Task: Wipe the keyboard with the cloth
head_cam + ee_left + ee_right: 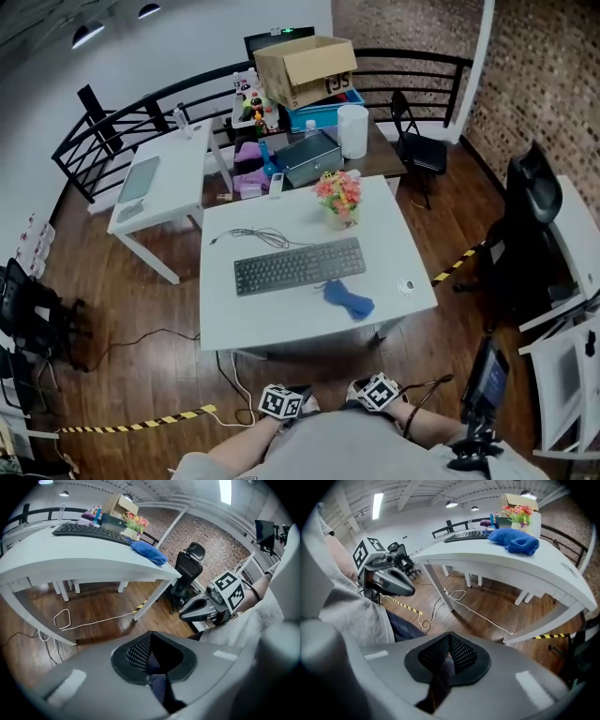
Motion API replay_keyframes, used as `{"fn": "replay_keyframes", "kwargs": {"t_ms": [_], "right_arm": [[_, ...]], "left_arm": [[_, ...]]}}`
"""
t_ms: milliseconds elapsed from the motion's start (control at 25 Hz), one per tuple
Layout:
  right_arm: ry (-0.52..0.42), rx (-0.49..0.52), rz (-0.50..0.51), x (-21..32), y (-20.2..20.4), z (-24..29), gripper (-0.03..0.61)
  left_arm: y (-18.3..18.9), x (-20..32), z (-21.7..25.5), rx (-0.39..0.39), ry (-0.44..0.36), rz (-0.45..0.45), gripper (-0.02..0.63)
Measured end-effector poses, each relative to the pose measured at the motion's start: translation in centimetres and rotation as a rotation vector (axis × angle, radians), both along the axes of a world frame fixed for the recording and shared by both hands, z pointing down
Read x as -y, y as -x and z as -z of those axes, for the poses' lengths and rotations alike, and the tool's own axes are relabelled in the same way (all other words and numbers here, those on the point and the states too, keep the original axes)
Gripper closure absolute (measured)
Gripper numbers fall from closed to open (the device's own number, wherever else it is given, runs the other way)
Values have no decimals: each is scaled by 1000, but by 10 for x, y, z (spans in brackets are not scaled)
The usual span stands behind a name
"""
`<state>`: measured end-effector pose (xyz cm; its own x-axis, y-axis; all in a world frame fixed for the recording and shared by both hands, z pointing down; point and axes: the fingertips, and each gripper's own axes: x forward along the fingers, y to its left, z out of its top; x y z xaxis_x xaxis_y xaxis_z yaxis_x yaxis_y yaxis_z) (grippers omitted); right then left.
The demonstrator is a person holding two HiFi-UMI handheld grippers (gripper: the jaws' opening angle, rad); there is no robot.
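**Both tongs shut, short of the tabletop**

Left tongs [149, 656] and right tongs [449, 656] are closed on nothing, low by the person's body, well short of the keyboard [298, 265]. The blue cloth [349, 300] lies crumpled at the keyboard's near right corner on the tabletop [394, 253]. Flowers [338, 195] stand beyond the keyboard.

Both grippers are held low at the near edge, tight vs. the torso [356, 450], side by side, just apart. L gripper [149, 659]: jaws together, nothing btwn them, nose angled down & fwd. R gripper [449, 656]: jaws together too, empty, also tipped down. L marker cube [279, 401] & R marker cube [380, 392] face up. Elbows tucked in; R forearm [427, 428] bare.
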<state>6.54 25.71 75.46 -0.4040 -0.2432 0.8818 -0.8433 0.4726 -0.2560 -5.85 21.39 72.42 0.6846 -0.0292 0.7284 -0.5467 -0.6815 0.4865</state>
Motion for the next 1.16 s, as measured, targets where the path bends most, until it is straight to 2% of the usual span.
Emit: {"fn": "replay_keyframes", "kwargs": {"t_ms": [440, 800, 1160], "right_arm": [[-37, -19, -6, 10, 14, 11, 572], [-31, -21, -15, 14, 5, 15, 572], [-28, -31, 14, 29, -15, 17, 572]], "left_arm": [[11, 8, 14, -22, -40, -20, 624], [10, 3, 12, -1, -27, -48, 624], [3, 10, 7, 22, -25, -15, 624]]}}
